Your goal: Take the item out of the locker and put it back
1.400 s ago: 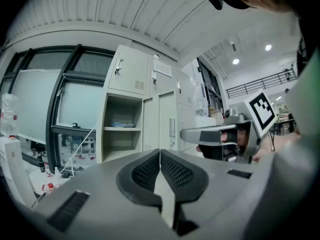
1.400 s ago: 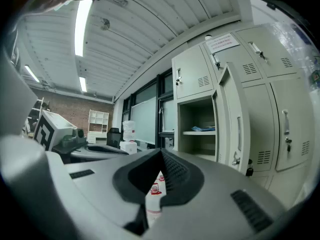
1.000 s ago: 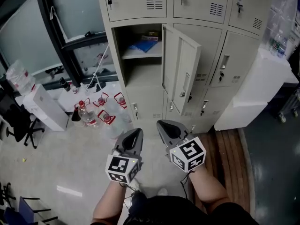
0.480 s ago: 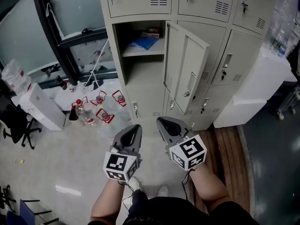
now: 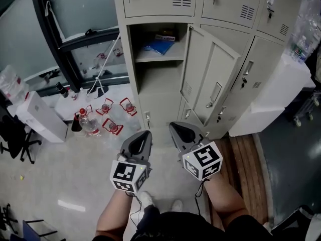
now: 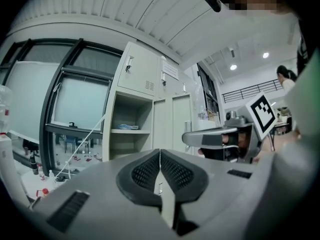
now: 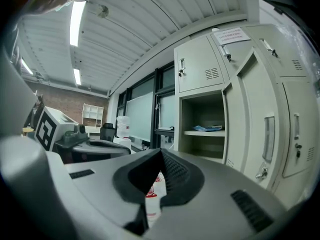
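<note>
- The open locker (image 5: 160, 84) is in the upper middle of the head view. It belongs to a bank of beige lockers whose other doors are closed.
- Its door (image 5: 210, 79) is swung out toward the right of the frame, with the inner face showing.
- The blue packet (image 5: 158, 46) lies on the shelf (image 5: 155, 58) inside the open compartment, near the top centre. A small box (image 5: 165, 36) sits just behind it by the back wall.
- The left gripper (image 5: 146, 133) is in the lower centre, pointing toward the locker and well apart from it. In the left gripper view its jaws are pressed together tip to tip with nothing between them.
- The right gripper (image 5: 173, 126) is just to the right of it, about level with it. Its jaws also meet at the tips and pinch nothing. A bottle on the floor shows through the gap lower down between the pads.
- The packet appears on its shelf beyond the jaws in both gripper views.
- Each gripper has a marker cube at its rear: the left cube (image 5: 130, 175) and the right cube (image 5: 203, 160).
- Bottles with red labels (image 5: 108, 119) stand on the floor at middle left, near the foot of the lockers.
- A white box (image 5: 42, 117) lies further left, and a black chair (image 5: 15, 134) is at the left edge.
</note>
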Action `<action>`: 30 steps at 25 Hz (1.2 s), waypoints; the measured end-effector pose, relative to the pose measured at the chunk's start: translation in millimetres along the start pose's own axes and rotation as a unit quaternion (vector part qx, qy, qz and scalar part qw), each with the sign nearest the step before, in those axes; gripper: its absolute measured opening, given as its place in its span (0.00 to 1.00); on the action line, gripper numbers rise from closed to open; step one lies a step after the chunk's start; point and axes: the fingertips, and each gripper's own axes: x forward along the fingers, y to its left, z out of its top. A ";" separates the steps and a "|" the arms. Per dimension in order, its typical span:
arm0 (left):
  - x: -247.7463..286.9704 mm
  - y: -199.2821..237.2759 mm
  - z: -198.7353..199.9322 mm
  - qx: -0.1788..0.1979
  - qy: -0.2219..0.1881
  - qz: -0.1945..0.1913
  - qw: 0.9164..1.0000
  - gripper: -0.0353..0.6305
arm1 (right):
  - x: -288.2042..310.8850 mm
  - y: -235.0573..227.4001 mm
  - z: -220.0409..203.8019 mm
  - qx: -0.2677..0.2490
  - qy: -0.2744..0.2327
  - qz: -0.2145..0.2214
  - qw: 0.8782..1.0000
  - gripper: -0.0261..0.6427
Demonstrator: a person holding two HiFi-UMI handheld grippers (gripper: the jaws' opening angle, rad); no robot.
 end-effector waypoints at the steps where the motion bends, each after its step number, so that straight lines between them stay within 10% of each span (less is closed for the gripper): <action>1: 0.9 5.8 0.4 -0.001 0.000 -0.002 1.000 0.06 | 6.0 0.3 1.9 -0.002 0.001 -0.003 1.000 0.04; 30: 43.0 138.3 17.4 0.002 -0.014 -0.095 0.995 0.06 | 152.1 -8.0 46.6 -0.056 0.018 -0.093 0.994 0.04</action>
